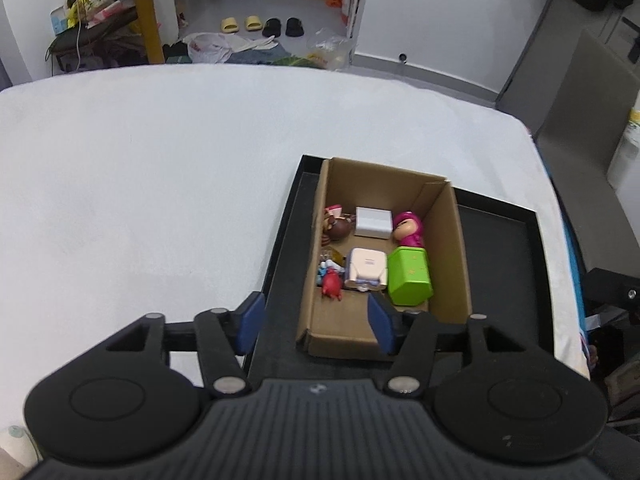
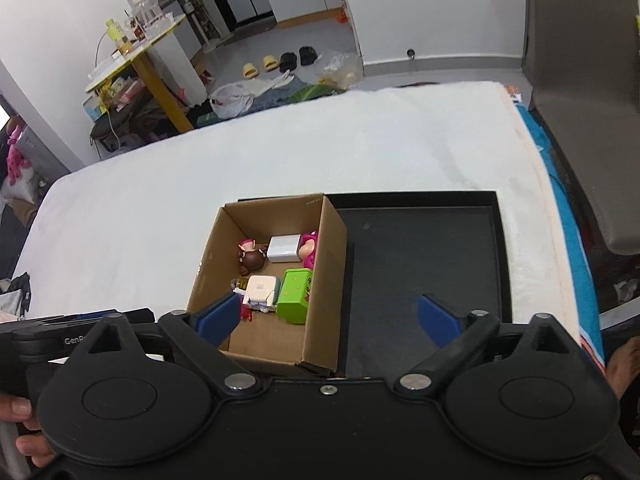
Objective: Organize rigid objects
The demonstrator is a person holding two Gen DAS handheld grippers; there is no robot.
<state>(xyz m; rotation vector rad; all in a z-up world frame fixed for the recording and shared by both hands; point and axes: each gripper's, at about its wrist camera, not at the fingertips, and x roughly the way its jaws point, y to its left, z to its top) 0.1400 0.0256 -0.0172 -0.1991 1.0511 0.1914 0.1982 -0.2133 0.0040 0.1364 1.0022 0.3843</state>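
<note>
Standing over it all, you take in the white-covered table (image 2: 280,152) first, then the black tray (image 2: 420,264) near its right edge, and the cardboard box (image 2: 324,280) sitting on the tray's left part. The tray to the right of the box lies bare.

Inside the box the toys are packed toward the far end: a green block (image 1: 410,278) against the right wall, a white cube (image 1: 373,222) at the far side, a pale boxy gadget (image 1: 366,268) just left of the green block, a magenta figure (image 1: 408,229) beyond it, a brown-haired doll (image 1: 338,226) by the left wall, and a small red crab-like toy (image 1: 331,286) nearest us.

Both tongs are spread wide and hold nothing. The left gripper (image 1: 314,322) hovers over the box's near left wall; the right gripper (image 2: 328,318) straddles the box's right wall (one pad over the box, one over the tray).

My worry is those walls: coming down as they stand, a pad could catch the cardboard rim and shove or tip the light box. The toys also lie touching, so closing on one may drag its neighbour.

Something small and yellowish beside the gadget is too cluttered to name, and the near corners of the box are hidden behind the pads.
</note>
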